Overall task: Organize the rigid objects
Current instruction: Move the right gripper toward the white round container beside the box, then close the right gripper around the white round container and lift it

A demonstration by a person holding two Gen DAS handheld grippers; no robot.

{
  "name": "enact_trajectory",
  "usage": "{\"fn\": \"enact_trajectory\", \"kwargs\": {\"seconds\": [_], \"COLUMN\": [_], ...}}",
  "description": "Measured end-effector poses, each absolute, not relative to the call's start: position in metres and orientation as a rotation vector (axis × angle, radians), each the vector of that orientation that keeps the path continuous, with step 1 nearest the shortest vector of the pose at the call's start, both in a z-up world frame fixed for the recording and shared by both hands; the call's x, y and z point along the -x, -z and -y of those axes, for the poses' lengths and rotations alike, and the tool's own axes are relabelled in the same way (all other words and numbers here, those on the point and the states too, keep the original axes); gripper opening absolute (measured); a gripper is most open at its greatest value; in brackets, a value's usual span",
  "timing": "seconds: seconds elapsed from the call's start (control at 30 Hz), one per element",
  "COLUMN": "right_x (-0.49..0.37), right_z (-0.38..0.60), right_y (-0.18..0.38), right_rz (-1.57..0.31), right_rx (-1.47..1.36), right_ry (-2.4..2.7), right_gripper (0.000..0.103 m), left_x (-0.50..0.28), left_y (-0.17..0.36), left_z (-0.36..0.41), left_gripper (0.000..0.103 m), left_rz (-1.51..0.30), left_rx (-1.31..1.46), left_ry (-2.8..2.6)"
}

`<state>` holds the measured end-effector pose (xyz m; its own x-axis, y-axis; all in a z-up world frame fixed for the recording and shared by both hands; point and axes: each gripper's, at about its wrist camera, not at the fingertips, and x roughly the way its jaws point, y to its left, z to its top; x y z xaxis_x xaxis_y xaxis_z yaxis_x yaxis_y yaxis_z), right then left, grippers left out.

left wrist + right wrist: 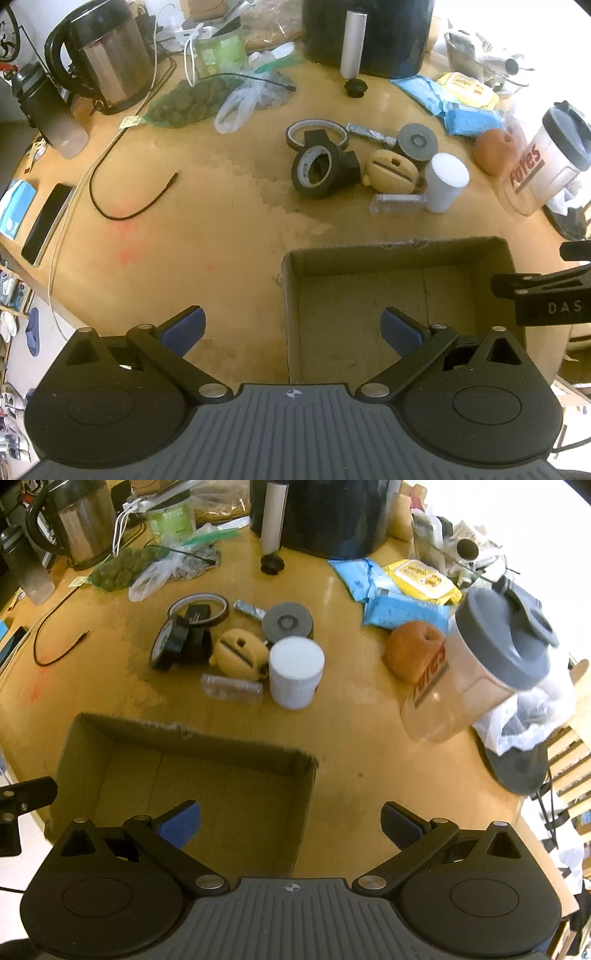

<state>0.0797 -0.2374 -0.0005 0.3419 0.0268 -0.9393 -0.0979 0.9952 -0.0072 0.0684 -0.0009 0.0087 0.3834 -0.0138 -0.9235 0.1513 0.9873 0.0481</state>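
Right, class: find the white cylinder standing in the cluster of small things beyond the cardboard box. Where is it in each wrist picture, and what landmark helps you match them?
Left wrist view: the white cylinder stands right of centre, beyond the cardboard box.
Right wrist view: the white cylinder stands at centre, beyond the box's far right corner.
Shared landmark: the tan round piece with a slot, just left of it in both.

Wooden worktop (221, 229): cardboard box (399, 254) at 5 o'clock, tape rolls (314, 170) centre, kettle (107, 55) at 11.
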Motion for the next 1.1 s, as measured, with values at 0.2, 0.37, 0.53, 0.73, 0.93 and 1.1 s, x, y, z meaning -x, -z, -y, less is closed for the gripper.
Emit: {"fn": "enact_trajectory", "kwargs": {"seconds": [0.2, 0.37, 0.53, 0.73, 0.93, 1.1], "right_x": [-0.099, -0.114, -0.129, -0.150, -0.167, -0.178], "right_z": [0.236, 0.237, 0.242, 0.252, 0.261, 0.257], "right_y": [0.005, 0.010, 0.013, 0.016, 0.024, 0.033], "right_rz": [-1.223, -1.227, -1.216, -1.202, -1.181, -1.144], "right_rx": [0.084, 0.082, 0.039, -0.064, -0.163, -0.120], "right_ry": [-0.080, -0.088, -0.119, -0.155, -0.159, -0.153], "right_gripper": [0.103, 0.103, 0.103, 0.103, 0.103, 0.103], "left_x": [-0.078, -0.083, -0.083, -0.078, -0.072, -0.066], "left_y": [-0.008, -0.005, -0.001, 0.002, 0.003, 0.004], "left_z": [0.000, -0.003, -0.007, -0.013, -0.022, -0.032], "left_gripper": [0.103, 0.103, 0.103, 0.103, 0.103, 0.103], "left_rz": [-1.178, -1.189, -1.199, -1.212, -1.221, -1.224], "left_rx": [-0.135, -0.123, -0.109, -0.089, -0.065, -0.041], "left_ry": [0.110, 0.108, 0.107, 0.093, 0.066, 0.039]}}
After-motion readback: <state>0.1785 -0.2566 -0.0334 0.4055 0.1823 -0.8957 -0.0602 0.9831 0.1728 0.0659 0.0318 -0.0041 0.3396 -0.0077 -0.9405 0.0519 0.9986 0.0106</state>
